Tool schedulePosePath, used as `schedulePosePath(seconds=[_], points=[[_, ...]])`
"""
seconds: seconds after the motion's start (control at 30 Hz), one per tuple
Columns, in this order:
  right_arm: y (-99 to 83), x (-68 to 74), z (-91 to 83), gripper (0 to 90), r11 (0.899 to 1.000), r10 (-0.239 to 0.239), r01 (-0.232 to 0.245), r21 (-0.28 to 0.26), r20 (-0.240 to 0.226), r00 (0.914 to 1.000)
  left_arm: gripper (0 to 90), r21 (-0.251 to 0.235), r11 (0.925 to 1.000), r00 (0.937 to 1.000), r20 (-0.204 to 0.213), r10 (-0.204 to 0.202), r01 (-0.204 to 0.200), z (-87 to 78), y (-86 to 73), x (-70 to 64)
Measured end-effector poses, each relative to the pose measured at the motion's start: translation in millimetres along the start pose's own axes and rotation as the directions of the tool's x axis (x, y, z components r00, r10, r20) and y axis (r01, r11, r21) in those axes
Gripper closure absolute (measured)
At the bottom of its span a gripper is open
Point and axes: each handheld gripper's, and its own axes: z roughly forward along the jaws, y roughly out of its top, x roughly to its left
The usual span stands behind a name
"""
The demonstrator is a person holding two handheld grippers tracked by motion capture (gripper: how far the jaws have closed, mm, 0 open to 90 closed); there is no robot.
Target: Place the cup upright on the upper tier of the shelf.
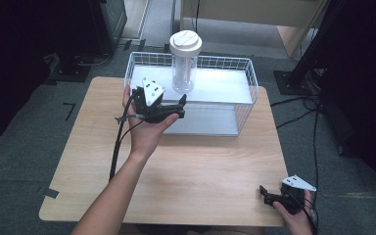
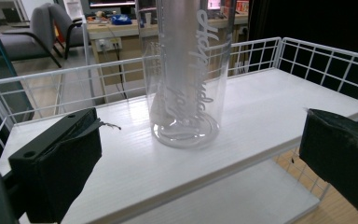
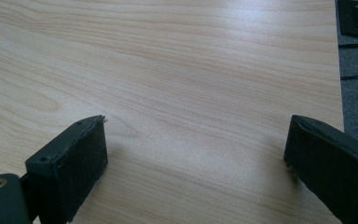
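Upright, clear bottle (image 1: 185, 61) w/ lid up, left gripper (image 1: 178, 105) open beside.

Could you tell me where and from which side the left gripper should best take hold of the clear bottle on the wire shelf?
Grip the bottle around its straight clear body, below the wide white lid, coming level from the shelf's open front. It stands upright, so the round wall probably suits opposed jaws. The left gripper is open, wider than the bottle, and already faces it.
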Motion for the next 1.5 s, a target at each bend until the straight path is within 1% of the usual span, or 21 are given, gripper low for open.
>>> schedulePosePath(seconds=[0.07, 0.1, 0.17, 0.23, 0.37, 0.6, 0.63, 0.7, 0.73, 0.83, 0.87, 0.9, 0.97, 1.1, 1.13, 1.17, 1.27, 1.3, 1.33, 1.4, 1.5], points=[[0.0, 0.0, 0.0, 5.8, 1.0, -0.001, 0.001, 0.0, 0.0, 1.0, 0.0, 0.004, 0.9999, 1.0, 0.003, 0.009, -0.009, -4.7, -4.2, -1.7], [0.0, 0.0, 0.0, 5.8, 1.0, -0.001, 0.001, 0.0, 0.0, 1.0, 0.0, 0.004, 0.9999, 1.0, 0.003, 0.009, -0.009, -4.7, -4.2, -1.7], [0.0, 0.0, 0.0, 5.8, 1.0, -0.001, 0.001, 0.001, 0.001, 1.0, 0.0, 0.005, 0.9999, 0.9999, 0.009, 0.01, -0.01, -9.4, -9.3, -3.7], [0.0, 0.0, 0.0, 5.8, 1.0, -0.002, 0.002, 0.001, 0.001, 1.0, 0.0, 0.008, 0.9996, 0.9996, 0.01, 0.026, -0.026, -14.0, -14.2, -5.6], [0.0, 0.0, 0.0, 5.8, 1.0, -0.002, 0.002, 0.001, 0.001, 1.0, 0.0, 0.005, 0.9998, 0.9995, 0.024, 0.021, -0.021, -24.0, -21.9, -7.8], [0.0, 0.0, -0.1, 5.8, 1.0, -0.002, 0.002, 0.002, 0.002, 1.0, 0.0, 0.004, 0.9995, 0.999, 0.032, 0.031, -0.031, -39.6, -35.4, -10.2], [0.0, 0.0, -0.1, 5.8, 1.0, -0.003, 0.003, 0.002, 0.002, 1.0, 0.0, 0.007, 0.9991, 0.9988, 0.029, 0.04, -0.041, -43.6, -39.4, -10.6], [0.0, 0.1, 0.1, 5.8, 1.0, -0.002, 0.002, 0.0, 0.002, 1.0, 0.0, 0.008, 0.9992, 0.9989, 0.03, 0.038, -0.038, -45.1, -41.4, -10.4], [0.0, 0.0, 0.1, 5.8, 1.0, -0.003, 0.003, -0.001, 0.002, 1.0, 0.0, 0.009, 0.9994, 0.9989, 0.035, 0.032, -0.032, -46.7, -43.2, -9.9], [0.0, -0.2, 0.2, 5.8, 1.0, -0.006, 0.006, -0.001, 0.001, 1.0, 0.0, 0.01, 0.9995, 0.9991, 0.032, 0.029, -0.029, -53.9, -51.0, -8.1], [0.0, -0.2, 0.2, 5.8, 1.0, -0.006, 0.006, -0.001, 0.001, 1.0, 0.0, 0.01, 0.9995, 0.9991, 0.032, 0.029, -0.029, -53.9, -51.0, -8.1], [0.0, 0.0, 0.2, 5.8, 1.0, -0.003, 0.003, -0.001, 0.002, 1.0, 0.0, 0.013, 0.9996, 0.9992, 0.03, 0.025, -0.026, -57.9, -55.7, -6.4], [0.0, 0.0, 0.1, 5.8, 1.0, -0.003, 0.003, -0.001, 0.002, 1.0, 0.0, 0.011, 0.9996, 0.9993, 0.027, 0.027, -0.028, -59.5, -58.4, -5.6], [0.0, -0.1, 0.2, 5.8, 1.0, -0.005, 0.005, -0.001, 0.002, 1.0, 0.0, 0.026, 0.9993, 0.9995, 0.017, 0.028, -0.028, -65.3, -71.2, -2.0], [0.3, 0.0, 0.5, 5.8, 1.0, -0.003, 0.003, -0.002, 0.005, 1.0, 0.0, 0.033, 0.9993, 0.9997, 0.013, 0.019, -0.019, -68.5, -77.6, 1.3], [0.3, 0.0, 0.5, 5.8, 1.0, -0.003, 0.003, -0.002, 0.005, 1.0, 0.0, 0.033, 0.9993, 0.9997, 0.013, 0.019, -0.019, -68.5, -77.6, 1.3], [0.3, 0.0, 0.5, 5.8, 1.0, -0.003, 0.003, -0.001, 0.004, 1.0, 0.0, 0.044, 0.999, 1.0, 0.006, 0.005, -0.005, -73.3, -86.7, 6.7], [0.3, 0.0, 0.5, 5.8, 1.0, -0.003, 0.003, -0.001, 0.004, 1.0, 0.0, 0.05, 0.9988, 1.0, 0.005, 0.0, 0.0, -76.6, -92.4, 10.0], [0.3, 0.0, 0.5, 5.8, 1.0, -0.003, 0.003, -0.001, 0.004, 1.0, 0.0, 0.05, 0.9988, 1.0, 0.005, 0.0, 0.0, -76.6, -92.4, 10.0], [0.3, 0.0, 0.5, 5.8, 1.0, -0.002, 0.002, -0.001, 0.005, 1.0, 0.0, 0.055, 0.9985, 1.0, 0.005, -0.005, 0.005, -81.8, -100.1, 14.6], [0.4, 0.1, 0.5, 5.8, 1.0, -0.001, 0.001, -0.001, 0.005, 1.0, 0.0, 0.058, 0.9982, 0.9999, -0.001, -0.01, 0.01, -84.8, -105.4, 17.9]])
